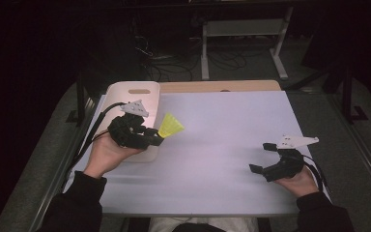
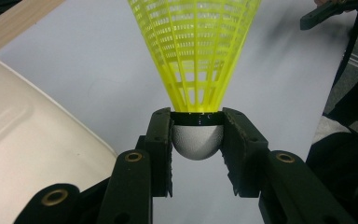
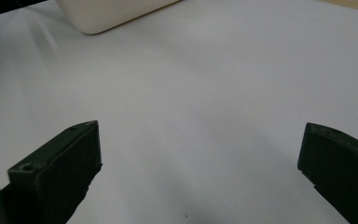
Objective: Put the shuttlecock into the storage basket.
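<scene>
Pinching yellow plastic mesh shuttlecock point(image 2: 196, 70) by its white cork, left gripper point(image 2: 197, 154) hovers near table's point(image 1: 222, 145) left edge; keep squeeze light, skirt untouched. Right gripper point(image 1: 266, 157) fingers spread, empty.

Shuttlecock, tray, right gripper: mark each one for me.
shuttlecock point(image 2: 196, 51), left gripper view, on the yellow mesh skirt above the white cork.
tray point(image 1: 131, 96), high view, on the bare cream surface below its handle slot.
right gripper point(image 1: 262, 157), high view, midway between its two open fingers.

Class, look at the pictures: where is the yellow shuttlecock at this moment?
The yellow shuttlecock is at the left of the high view, clamped by its white cork in the left claw, raised just beside the cream tray, skirt pointing away from the hand.
</scene>
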Action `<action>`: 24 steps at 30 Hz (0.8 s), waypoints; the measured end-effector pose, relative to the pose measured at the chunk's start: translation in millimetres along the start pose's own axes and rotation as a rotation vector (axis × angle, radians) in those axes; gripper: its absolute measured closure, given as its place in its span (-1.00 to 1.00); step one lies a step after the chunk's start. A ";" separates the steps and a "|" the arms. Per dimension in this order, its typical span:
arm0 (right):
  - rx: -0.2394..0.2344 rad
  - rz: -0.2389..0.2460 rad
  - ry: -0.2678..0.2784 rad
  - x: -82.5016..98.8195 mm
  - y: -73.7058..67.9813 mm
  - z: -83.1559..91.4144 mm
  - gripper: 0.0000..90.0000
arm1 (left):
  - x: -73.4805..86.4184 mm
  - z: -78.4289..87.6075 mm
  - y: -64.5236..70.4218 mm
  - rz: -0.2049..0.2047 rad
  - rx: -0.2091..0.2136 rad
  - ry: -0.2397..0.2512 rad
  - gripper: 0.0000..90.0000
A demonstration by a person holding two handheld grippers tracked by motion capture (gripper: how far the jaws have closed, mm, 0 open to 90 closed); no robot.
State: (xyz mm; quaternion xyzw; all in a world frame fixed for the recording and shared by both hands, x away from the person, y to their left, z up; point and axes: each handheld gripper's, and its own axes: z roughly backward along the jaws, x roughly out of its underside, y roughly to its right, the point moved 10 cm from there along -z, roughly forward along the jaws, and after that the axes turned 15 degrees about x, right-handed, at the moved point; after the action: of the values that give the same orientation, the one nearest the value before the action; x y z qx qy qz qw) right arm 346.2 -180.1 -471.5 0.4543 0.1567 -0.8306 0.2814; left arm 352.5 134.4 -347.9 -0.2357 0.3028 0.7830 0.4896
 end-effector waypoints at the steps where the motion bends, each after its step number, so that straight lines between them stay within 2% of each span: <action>1: 0.000 0.000 0.001 -0.1 -0.1 0.0 -1.00 | 0.0 0.9 -0.3 0.000 -0.002 0.000 0.45; 15: -0.003 0.001 -0.011 1.4 -0.5 -0.6 -1.00 | 1.1 21.3 -10.5 0.012 -0.048 0.010 0.44; 24: -0.005 -0.003 -0.015 1.8 0.0 -0.1 -1.00 | 1.1 37.7 -16.7 0.019 -0.080 0.044 0.45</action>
State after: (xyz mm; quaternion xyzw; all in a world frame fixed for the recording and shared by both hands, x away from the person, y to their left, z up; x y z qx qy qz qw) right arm 345.5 -180.6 -473.1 0.4473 0.1575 -0.8339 0.2823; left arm 364.5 167.3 -326.0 -0.2693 0.2839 0.7937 0.4657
